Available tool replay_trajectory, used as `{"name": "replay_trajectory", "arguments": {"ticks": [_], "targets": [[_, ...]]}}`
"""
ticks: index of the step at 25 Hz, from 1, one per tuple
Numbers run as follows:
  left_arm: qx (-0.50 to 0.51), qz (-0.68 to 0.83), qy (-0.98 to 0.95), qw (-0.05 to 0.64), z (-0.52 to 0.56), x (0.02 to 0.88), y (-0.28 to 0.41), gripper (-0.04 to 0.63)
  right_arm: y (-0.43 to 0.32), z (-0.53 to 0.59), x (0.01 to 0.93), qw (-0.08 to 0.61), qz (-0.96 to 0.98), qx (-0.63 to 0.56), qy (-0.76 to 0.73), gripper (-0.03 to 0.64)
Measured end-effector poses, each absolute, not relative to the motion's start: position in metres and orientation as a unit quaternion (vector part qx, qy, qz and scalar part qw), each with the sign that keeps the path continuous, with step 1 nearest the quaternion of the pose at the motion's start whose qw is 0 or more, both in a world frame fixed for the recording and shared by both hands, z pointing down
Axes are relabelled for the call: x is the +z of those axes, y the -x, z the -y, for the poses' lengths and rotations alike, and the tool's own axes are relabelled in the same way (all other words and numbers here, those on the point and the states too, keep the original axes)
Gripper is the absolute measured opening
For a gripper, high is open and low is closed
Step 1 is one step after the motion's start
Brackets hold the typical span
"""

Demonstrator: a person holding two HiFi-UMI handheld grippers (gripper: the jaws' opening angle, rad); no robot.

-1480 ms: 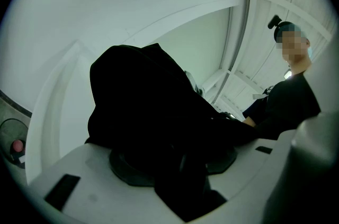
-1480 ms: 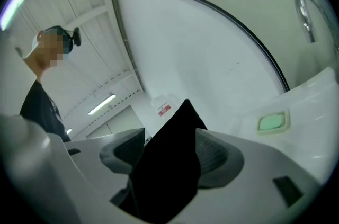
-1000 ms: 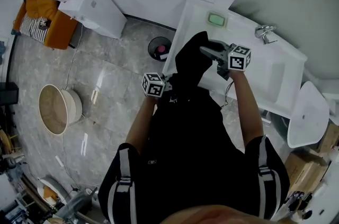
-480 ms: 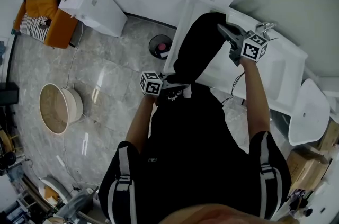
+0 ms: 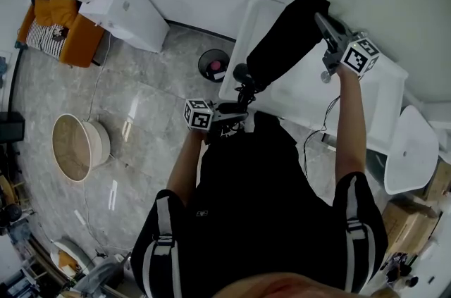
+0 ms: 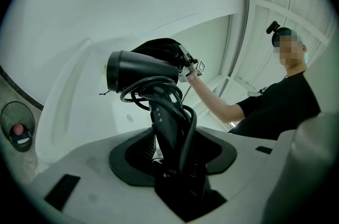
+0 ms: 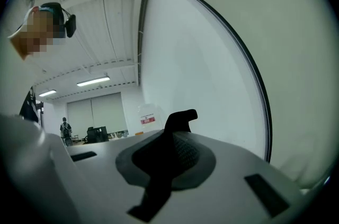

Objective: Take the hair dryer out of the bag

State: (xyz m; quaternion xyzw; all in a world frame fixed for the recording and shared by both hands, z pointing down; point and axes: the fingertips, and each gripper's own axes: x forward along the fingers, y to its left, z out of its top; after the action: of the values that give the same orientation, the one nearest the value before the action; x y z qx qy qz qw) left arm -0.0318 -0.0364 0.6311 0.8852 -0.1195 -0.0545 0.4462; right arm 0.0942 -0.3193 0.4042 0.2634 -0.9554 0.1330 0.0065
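Note:
A black hair dryer (image 6: 139, 72), its cord wound round the handle (image 6: 168, 122), stands upright in my left gripper (image 6: 177, 164), which is shut on the handle. In the head view the hair dryer (image 5: 243, 76) pokes out of the lower mouth of the black bag (image 5: 285, 43) above my left gripper (image 5: 236, 108). My right gripper (image 5: 323, 20) is shut on the bag's upper end and holds it raised over the white counter. A fold of the black bag fabric (image 7: 179, 121) shows pinched between the jaws of my right gripper (image 7: 172, 157).
A white counter with a basin (image 5: 310, 96) lies under the bag. A round floor bin (image 5: 213, 64) stands left of it. Further off are a wicker basket (image 5: 77, 145), a white cabinet (image 5: 123, 8) and an orange seat (image 5: 60, 29). A white oval lid (image 5: 409, 149) sits at right.
My right gripper has risen up and to the right, drawing the bag with it. The hair dryer's head, covered before, now shows below the bag. The left gripper has hardly moved.

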Motion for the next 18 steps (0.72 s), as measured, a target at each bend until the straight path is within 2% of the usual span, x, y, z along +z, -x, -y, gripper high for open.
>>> {"name": "replay_trajectory", "arguments": {"ticks": [10,18], "targets": [[-0.073,0.159,-0.877,0.448,0.040,0.635,0.055,0.198,-0.093,0.310,0.394,0.002,0.960,0.115,-0.255,0.072],[-0.104,0.198,-0.869,0.442,0.058,0.629,0.086,0.198,-0.056,0.262,0.481,0.084,0.960,0.151,-0.219,0.072]]}}
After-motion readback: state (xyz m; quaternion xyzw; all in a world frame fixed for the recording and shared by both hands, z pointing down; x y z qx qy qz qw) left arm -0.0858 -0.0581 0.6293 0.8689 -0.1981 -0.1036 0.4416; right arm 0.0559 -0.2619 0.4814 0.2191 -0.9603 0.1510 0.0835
